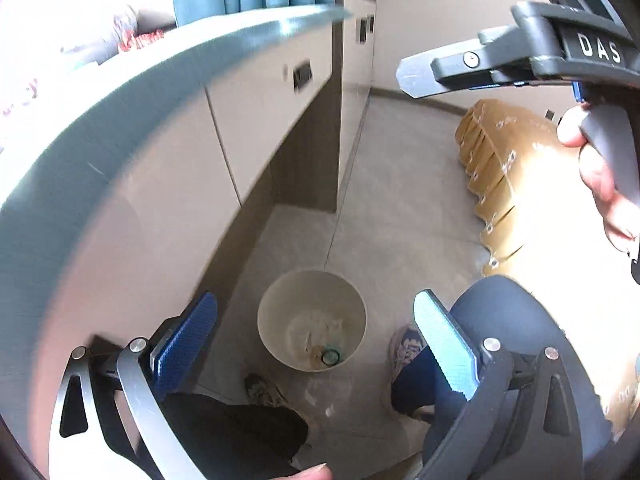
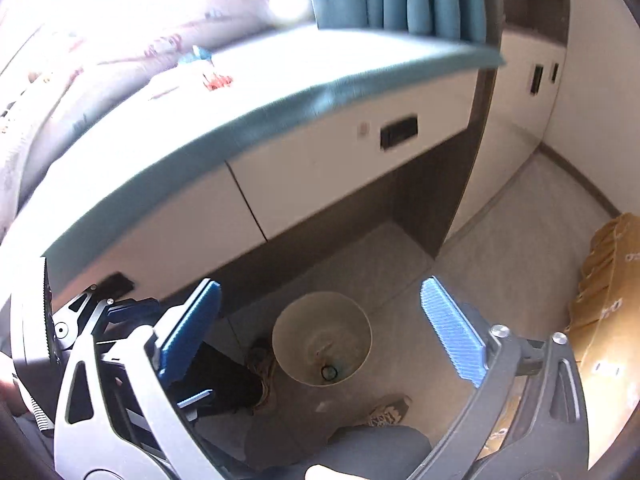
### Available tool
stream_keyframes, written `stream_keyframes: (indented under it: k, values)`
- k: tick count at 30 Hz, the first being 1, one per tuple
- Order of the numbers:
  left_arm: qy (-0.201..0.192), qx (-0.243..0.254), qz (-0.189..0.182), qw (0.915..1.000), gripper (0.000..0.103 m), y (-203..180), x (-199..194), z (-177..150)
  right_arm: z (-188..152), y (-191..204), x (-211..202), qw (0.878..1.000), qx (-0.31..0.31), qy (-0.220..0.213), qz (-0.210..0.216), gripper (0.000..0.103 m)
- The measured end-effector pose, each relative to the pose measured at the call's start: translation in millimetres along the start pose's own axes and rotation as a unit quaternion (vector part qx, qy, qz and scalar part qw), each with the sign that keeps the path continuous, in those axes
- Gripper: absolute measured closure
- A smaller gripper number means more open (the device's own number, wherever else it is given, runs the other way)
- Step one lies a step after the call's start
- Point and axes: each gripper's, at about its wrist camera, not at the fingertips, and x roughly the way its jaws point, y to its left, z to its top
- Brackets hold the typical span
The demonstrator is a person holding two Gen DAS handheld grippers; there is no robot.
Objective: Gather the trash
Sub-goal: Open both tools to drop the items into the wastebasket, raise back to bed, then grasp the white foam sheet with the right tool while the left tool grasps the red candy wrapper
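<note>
Both wrist views look down past the desk's teal front edge to the floor.

Left gripper: blue pads spread wide, nothing between them. Right gripper: the same, apart and empty. In the left view the right gripper's body crosses the upper right corner.

Waste bin, also in the right view: a round, pale, open-topped bucket standing upright on the grey floor tiles, just out from the desk's lower front panel and between the person's two shoes. A shoe sits right beside its rim. No liner that I can make out.

Trash in the bin: pale crumpled stuff at the bottom, probably tissue or wrap, plus a small dark ring against the near wall. The bin is mostly empty.

Step, as I judge it: between drops. Both grippers hover above the bin carrying nothing.

Next move calls for lifting the grippers back over the desk's front edge. The desk top is blown out by light; cloth or printed wrappers lie there, red markings visible, too blurred to identify. Pick one target, then close on it squarely.

A tan pleated cardboard-like piece lies on the floor to the right, well apart from the bin.
</note>
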Motion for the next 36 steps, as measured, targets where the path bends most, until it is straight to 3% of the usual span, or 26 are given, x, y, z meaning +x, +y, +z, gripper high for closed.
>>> stream_keyframes:
  k: [8,17,26,34,36]
  values:
    - [-0.009,-0.036,-0.003,0.9993,0.006,27.2,-71.9,11.0,13.0,28.3,-50.9,0.999,-0.027,-0.033,0.003,0.005]
    - [-0.045,-0.1,0.061,0.9921,0.006,119.5,-131.4,50.6,41.4,72.5,-53.3,0.997,-0.053,-0.05,0.022,0.005]
    - [-0.069,-0.119,0.079,0.9873,0.006,235.5,-113.6,99.3,74.4,107.3,-27.8,0.996,-0.07,-0.042,0.038,0.005]
    - [-0.012,-0.086,0.081,0.9929,0.007,316.1,-33.0,137.3,99.7,117.2,18.1,0.996,-0.072,-0.017,0.041,0.005]
    - [-0.001,-0.08,0.08,0.9936,0.014,325.3,-17.8,145.0,106.0,117.5,29.4,0.997,-0.071,-0.011,0.04,0.005]
